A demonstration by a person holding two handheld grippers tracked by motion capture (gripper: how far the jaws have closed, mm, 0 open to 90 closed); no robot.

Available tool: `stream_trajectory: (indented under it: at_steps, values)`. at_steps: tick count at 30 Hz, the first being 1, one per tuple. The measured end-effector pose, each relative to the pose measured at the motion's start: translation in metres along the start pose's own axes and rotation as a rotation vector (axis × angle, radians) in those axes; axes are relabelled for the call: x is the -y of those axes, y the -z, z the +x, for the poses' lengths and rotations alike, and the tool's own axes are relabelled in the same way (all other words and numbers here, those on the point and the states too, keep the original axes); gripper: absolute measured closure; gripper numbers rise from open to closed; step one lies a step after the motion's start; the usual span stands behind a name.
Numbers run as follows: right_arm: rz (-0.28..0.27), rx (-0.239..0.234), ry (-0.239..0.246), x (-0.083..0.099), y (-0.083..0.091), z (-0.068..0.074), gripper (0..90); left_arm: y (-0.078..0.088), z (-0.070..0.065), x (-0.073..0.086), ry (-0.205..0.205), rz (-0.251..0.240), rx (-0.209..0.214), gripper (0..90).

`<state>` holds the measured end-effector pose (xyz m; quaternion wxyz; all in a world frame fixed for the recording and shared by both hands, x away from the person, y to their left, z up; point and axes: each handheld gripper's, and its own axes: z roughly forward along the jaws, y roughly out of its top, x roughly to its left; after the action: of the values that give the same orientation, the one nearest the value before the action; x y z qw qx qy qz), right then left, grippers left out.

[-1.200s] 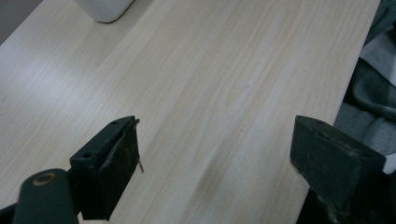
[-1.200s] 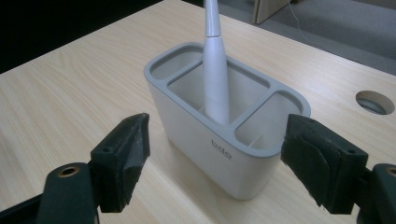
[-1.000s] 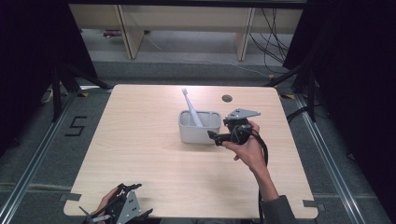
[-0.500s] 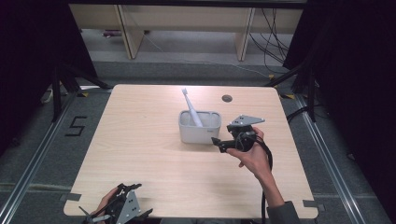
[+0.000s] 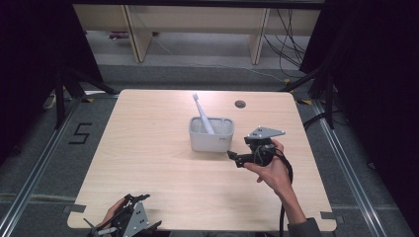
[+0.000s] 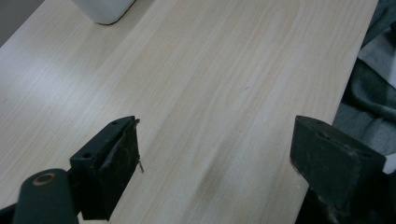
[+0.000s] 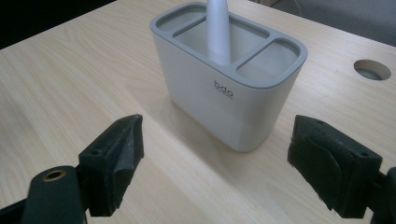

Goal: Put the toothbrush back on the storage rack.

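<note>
Toothbrush (image 5: 202, 114): standing in middle compartment of white holder (image 5: 211, 138) at table (image 5: 148, 163) centre, long axis tilted, head up and leaning toward far left. Placement looks done; withdrawal remains. Right gripper (image 5: 232, 157): jaws just opened wider, nothing between them, just beside holder. Left gripper (image 5: 126, 224): open, empty, near edge.

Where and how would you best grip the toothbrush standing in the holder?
Grip the toothbrush on its bare shaft above the holder rim, probably from above: it leans up and away out of the middle slot, and the walls cover its lower end.
</note>
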<state>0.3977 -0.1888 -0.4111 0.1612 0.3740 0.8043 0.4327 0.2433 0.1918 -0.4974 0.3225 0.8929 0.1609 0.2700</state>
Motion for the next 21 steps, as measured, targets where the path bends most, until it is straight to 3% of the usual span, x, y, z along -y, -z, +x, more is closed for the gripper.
stream_trajectory:
  at_steps: [1, 2, 4, 5, 7, 13, 14, 16, 17, 21]
  values:
    - [0.005, 0.0, 0.018, 0.0, 0.001, -0.001, 18.1, 0.0, 0.0, 0.0, 0.0, 0.0, 0.001, 15.2]
    - [0.012, -0.004, -0.005, 0.002, 0.002, 0.001, 18.0, 0.001, 0.0, 0.0, 0.0, 0.006, 0.004, 15.2]
    - [0.008, 0.002, 0.029, 0.004, 0.003, -0.001, 18.0, 0.0, 0.0, 0.0, 0.0, -0.004, 0.001, 15.2]
    - [0.015, -0.002, 0.001, 0.005, 0.003, 0.001, 17.9, 0.001, 0.001, 0.0, -0.007, 0.0, 0.004, 15.2]
    - [0.007, 0.002, 0.025, 0.009, 0.003, -0.001, 17.9, 0.0, 0.001, 0.0, -0.004, -0.002, 0.003, 15.2]
    - [0.018, 0.01, 0.007, 0.02, 0.003, 0.0, 18.7, 0.002, 0.001, 0.0, -0.008, 0.004, -0.002, 15.2]
    - [0.014, 0.007, 0.027, 0.021, 0.003, -0.001, 18.8, 0.002, 0.001, 0.0, -0.006, -0.003, -0.001, 15.2]
    - [0.027, 0.005, 0.009, 0.023, 0.004, 0.001, 18.8, 0.001, 0.001, 0.0, -0.006, -0.003, 0.0, 15.2]
    - [0.022, -0.001, 0.017, 0.024, 0.004, 0.001, 18.8, 0.0, 0.001, 0.0, -0.003, -0.003, -0.013, 15.2]
    - [0.015, -0.005, 0.027, 0.027, 0.007, 0.005, 18.8, 0.001, 0.002, 0.001, -0.008, 0.003, 0.0, 15.2]
